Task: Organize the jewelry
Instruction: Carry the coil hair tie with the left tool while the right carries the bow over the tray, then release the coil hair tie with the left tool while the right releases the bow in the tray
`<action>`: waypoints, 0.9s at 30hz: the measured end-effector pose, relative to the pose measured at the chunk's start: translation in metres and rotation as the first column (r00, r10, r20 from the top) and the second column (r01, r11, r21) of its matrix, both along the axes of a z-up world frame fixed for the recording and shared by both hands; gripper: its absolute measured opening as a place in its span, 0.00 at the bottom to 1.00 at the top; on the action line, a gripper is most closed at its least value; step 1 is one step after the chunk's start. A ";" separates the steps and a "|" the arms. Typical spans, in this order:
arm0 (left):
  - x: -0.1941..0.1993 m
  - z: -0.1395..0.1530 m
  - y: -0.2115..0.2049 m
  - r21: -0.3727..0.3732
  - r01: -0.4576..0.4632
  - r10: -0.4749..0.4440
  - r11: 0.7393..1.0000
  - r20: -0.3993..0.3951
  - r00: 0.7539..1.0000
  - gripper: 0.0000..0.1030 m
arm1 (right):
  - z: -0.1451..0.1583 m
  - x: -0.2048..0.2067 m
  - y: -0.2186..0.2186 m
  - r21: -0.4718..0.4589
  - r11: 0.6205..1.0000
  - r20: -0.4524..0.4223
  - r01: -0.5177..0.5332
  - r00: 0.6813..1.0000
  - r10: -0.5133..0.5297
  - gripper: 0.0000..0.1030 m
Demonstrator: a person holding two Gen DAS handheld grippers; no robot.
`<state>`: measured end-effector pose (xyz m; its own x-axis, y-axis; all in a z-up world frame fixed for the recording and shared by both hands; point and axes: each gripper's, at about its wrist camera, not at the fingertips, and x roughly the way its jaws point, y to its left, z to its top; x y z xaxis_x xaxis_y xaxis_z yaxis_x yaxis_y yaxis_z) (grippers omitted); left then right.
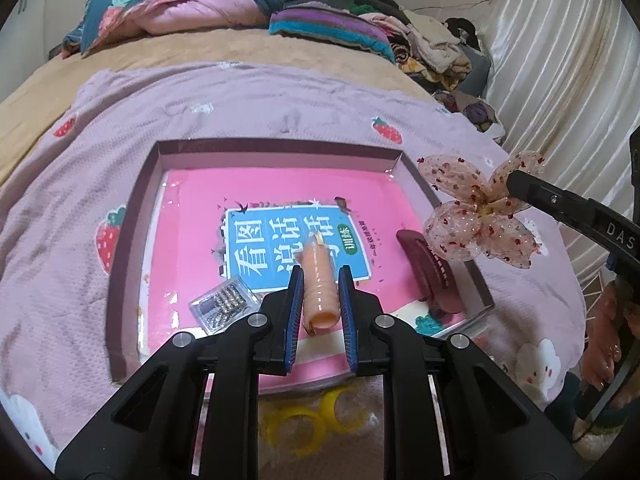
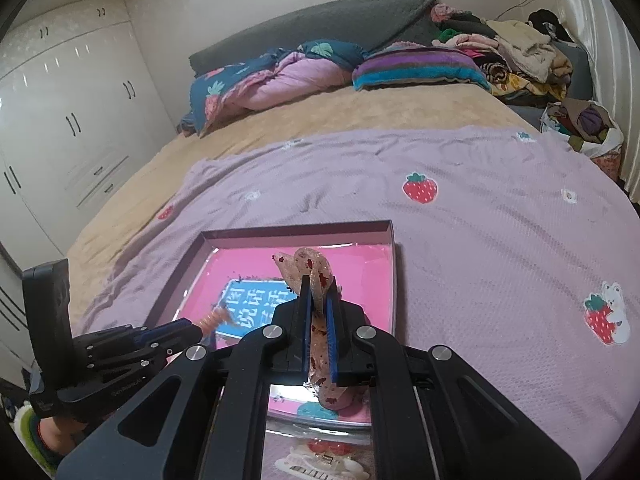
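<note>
A shallow box (image 1: 132, 216) with a pink book inside lies on the lilac strawberry blanket; it also shows in the right wrist view (image 2: 394, 280). My left gripper (image 1: 320, 276) is shut on an orange ridged hair clip (image 1: 318, 284) and holds it over the book. My right gripper (image 2: 319, 288) is shut on a sheer pink flower hair bow (image 2: 312, 276), which shows above the box's right edge in the left wrist view (image 1: 476, 208). In the box lie a dark red claw clip (image 1: 428, 270) and a clear case of rhinestone pieces (image 1: 224, 304).
Yellow rings (image 1: 304, 420) lie on the blanket below the box's near edge. A white claw clip (image 2: 320, 466) lies near the right gripper's base. Folded quilts (image 2: 280, 76) and a clothes pile (image 2: 520, 56) sit at the bed's far end. A white wardrobe (image 2: 72, 120) stands left.
</note>
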<state>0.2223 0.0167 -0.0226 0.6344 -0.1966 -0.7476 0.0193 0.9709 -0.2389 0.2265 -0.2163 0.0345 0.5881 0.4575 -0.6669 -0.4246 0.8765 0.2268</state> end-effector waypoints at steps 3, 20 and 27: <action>0.002 -0.005 -0.001 0.005 0.004 -0.003 1.000 -0.010 1.000 0.10 | -0.006 0.004 0.005 -0.020 1.000 -0.005 -0.005 1.000 0.005 0.06; -0.005 -0.013 0.019 0.029 -0.045 0.046 0.999 -0.033 0.998 0.14 | -0.040 0.016 0.020 -0.014 1.000 -0.102 -0.027 0.994 0.025 0.10; -0.009 -0.013 0.024 0.022 -0.062 0.063 0.998 -0.037 0.997 0.16 | -0.033 0.008 0.008 0.005 1.000 -0.087 0.007 0.996 -0.007 0.39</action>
<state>0.2133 0.0404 -0.0361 0.6164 -0.1411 -0.7747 -0.0505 0.9747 -0.2177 0.2344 -0.2080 0.0015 0.5309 0.4570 -0.7137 -0.3969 0.8782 0.2671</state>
